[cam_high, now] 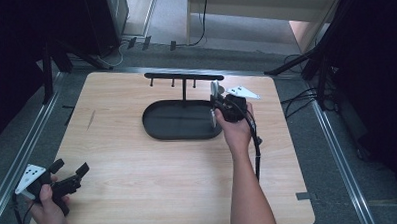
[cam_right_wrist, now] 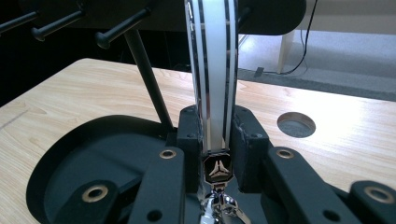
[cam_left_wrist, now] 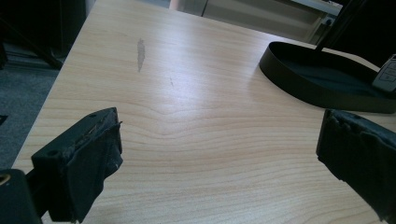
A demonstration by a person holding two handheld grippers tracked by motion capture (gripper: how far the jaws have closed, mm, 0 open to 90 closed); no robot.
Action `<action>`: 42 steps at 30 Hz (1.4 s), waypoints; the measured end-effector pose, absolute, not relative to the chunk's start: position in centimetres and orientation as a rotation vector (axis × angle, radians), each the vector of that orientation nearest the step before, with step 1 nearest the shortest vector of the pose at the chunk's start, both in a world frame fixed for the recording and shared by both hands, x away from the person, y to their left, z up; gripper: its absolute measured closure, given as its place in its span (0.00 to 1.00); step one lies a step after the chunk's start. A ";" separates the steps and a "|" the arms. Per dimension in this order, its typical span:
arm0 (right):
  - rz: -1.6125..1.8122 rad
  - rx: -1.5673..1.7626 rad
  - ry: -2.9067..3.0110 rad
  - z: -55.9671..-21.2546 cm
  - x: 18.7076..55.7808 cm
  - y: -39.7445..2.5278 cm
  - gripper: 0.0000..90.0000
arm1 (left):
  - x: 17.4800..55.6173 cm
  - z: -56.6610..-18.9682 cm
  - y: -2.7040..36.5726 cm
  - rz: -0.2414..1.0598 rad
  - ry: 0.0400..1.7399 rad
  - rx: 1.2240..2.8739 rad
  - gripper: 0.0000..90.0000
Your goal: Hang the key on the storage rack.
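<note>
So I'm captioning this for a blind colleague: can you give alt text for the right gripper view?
The right gripper is shut on a white, black-striped car key fob held upright on edge, above an oval black tray with a pegged black stand on a pale wooden table.

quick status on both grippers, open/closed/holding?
Left gripper: open, nothing between its jaws, low over the table.
Right gripper: closed on a white key fob, held upright over the black tray.
</note>
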State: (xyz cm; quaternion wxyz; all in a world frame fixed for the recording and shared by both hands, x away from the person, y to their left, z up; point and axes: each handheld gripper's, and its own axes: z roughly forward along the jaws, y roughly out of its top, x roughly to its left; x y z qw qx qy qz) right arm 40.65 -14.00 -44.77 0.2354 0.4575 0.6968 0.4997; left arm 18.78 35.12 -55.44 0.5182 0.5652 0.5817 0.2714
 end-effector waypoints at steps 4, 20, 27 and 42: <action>1.398 1.260 1.890 -45.0 40.5 -14.2 0.83 | 18.8 -55.4 35.1 0.652 1.397 1.358 0.00; 1.375 1.300 1.792 -45.2 40.6 -15.3 0.83 | 18.8 -55.4 35.0 0.656 1.393 1.368 0.00; 1.334 1.342 1.775 -45.5 40.8 -15.5 0.78 | 18.8 -55.4 35.0 0.655 1.391 1.367 0.00; 1.343 1.266 1.766 -45.9 38.7 -18.1 0.51 | 18.9 -55.4 35.0 0.657 1.390 1.373 0.00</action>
